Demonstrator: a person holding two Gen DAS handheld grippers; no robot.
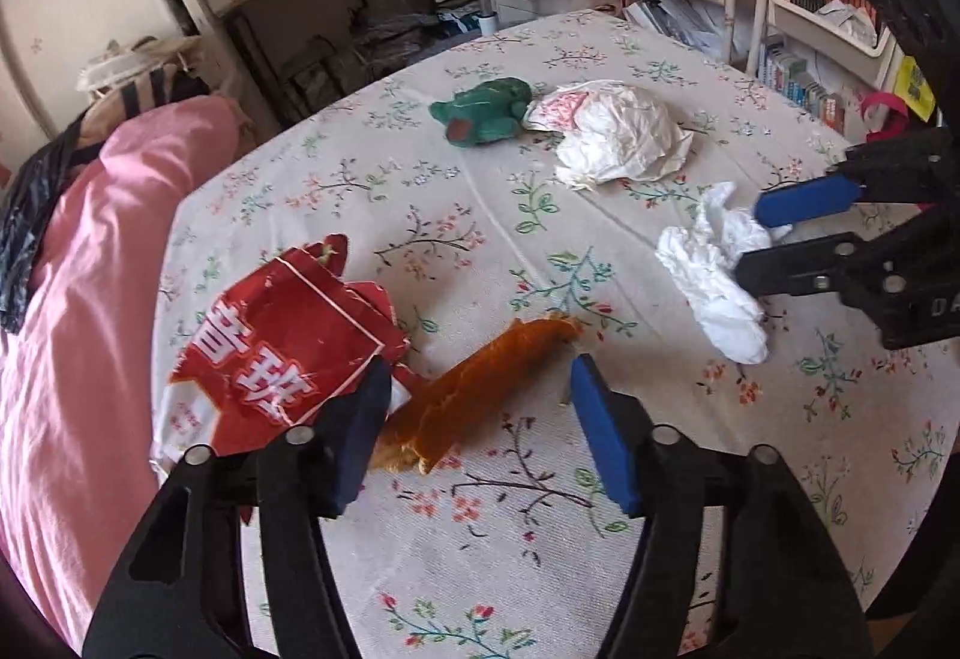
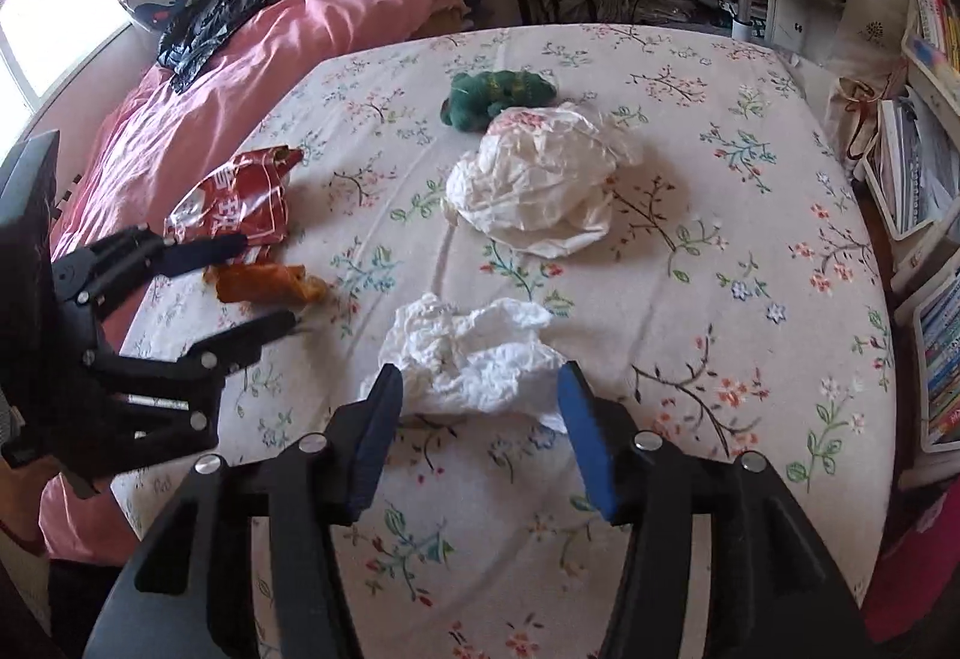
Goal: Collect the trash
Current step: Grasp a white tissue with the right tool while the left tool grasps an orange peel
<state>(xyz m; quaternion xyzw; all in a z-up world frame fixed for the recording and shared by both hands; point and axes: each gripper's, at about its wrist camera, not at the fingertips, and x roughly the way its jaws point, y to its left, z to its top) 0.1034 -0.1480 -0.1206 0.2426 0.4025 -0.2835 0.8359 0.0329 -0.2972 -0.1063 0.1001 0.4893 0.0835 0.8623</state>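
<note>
While both claws stand released, the left gripper (image 1: 474, 407) straddles an orange peel (image 1: 474, 389) on the floral bedsheet (image 1: 540, 569), red wrapper (image 1: 282, 347) at its ten o'clock. Right gripper (image 2: 477, 407) brackets a crumpled tissue (image 2: 474, 353); white plastic bag (image 2: 540, 185) and green plush toy (image 2: 498, 92) lie beyond at twelve.

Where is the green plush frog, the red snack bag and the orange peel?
green plush frog (image 2: 498, 95), right wrist view, its back.
red snack bag (image 1: 282, 347), left wrist view, printed front.
orange peel (image 1: 480, 389), left wrist view, its middle.
</note>
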